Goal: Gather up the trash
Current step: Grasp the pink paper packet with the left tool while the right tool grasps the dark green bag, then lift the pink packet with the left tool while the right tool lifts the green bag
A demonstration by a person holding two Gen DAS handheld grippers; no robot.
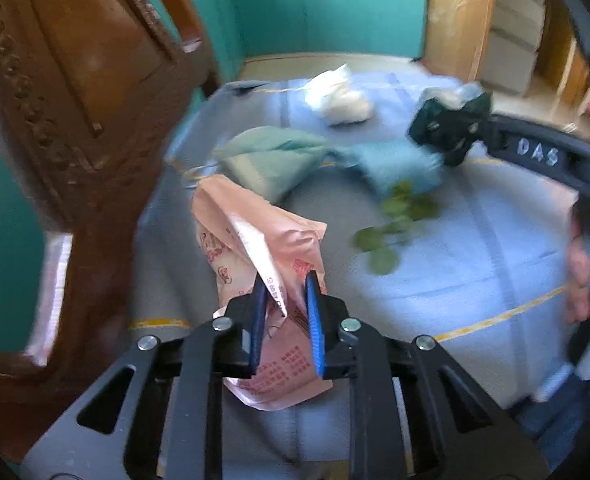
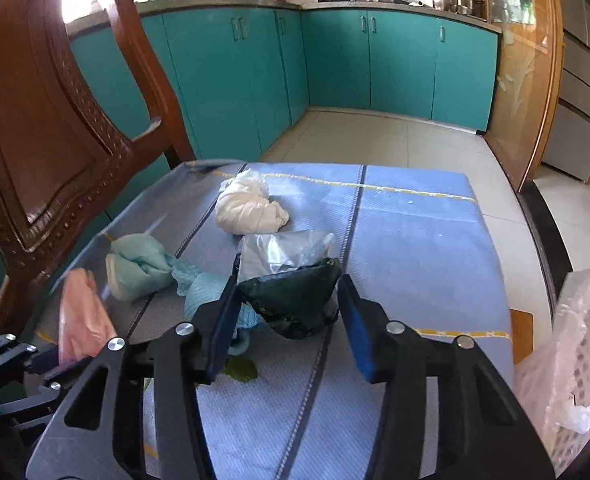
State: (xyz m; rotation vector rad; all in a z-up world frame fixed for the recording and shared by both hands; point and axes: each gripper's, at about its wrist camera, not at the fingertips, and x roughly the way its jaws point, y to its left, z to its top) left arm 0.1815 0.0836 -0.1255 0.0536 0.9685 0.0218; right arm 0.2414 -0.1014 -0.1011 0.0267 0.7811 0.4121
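Left gripper (image 1: 285, 292) is clamped on a pink bag (image 1: 255, 240), a crumpled printed wrapper sort of thing. The blue pads (image 1: 313, 312) pinch a fold of it near the top, and the rest of the bag hangs and bunches under and behind the fingers, over the near-left part of the table. From the right wrist view the same bag is a pink blur at the far left edge.

Right gripper (image 2: 289, 308) has its jaws around a dark green bag (image 2: 295, 304) with a clear plastic piece (image 2: 287, 252) stuck to its top. The left pad looks like it's touching the bag's side, but there's a visible gap on the right side, so the grip isn't clenched.

All of it sits on a blue cloth (image 2: 415, 240) with yellow stripes covering the table. Other trash on the cloth:
- a white wad (image 2: 249, 208) toward the far side
- a teal rag (image 2: 143, 264), bunched up at the left, trailing toward the middle
- some green leaves (image 1: 395, 220) near the middle, mostly hidden under the right gripper in its own view

A brown chair (image 2: 43, 140) stands at the table's left side. Teal cabinets (image 2: 335, 60) run along the back, and a white basket (image 2: 567, 352) lined with plastic pokes in at the right edge.
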